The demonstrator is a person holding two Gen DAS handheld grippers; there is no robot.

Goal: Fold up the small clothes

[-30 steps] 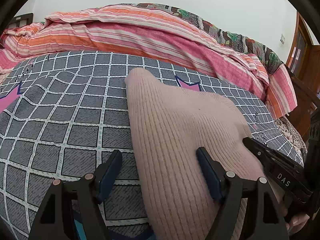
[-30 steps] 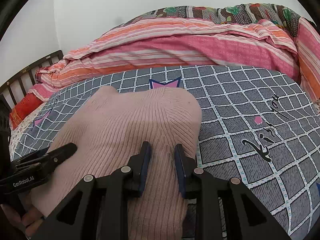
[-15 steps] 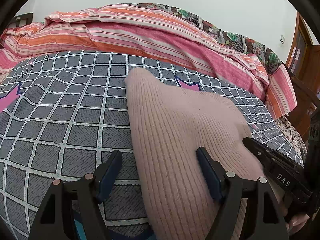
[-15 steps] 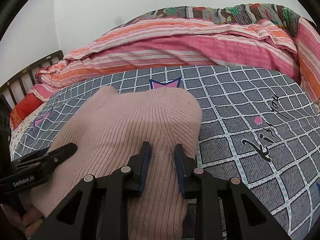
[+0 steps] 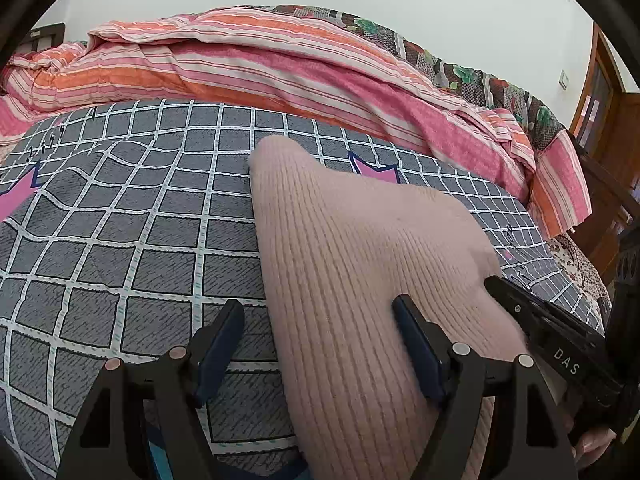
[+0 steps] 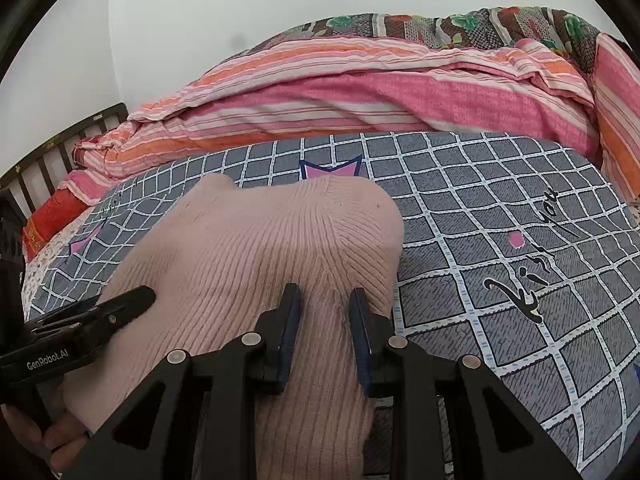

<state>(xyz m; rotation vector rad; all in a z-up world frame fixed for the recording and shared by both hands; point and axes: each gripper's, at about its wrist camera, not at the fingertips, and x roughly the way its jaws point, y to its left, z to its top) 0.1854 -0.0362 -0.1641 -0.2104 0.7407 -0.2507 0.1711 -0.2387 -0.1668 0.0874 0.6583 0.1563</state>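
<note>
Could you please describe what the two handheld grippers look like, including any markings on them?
Both are black, angular frames with silver rivets and dark blue finger pads. The left gripper reads "GenRobot.AI" along its side in the right wrist view; the right gripper shows "DAS" in the left wrist view.

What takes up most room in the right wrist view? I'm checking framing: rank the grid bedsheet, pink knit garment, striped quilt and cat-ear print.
1. grid bedsheet
2. pink knit garment, though its nearness to the camera inflates it
3. striped quilt, farther back, so unsure against the garment
4. cat-ear print
</note>
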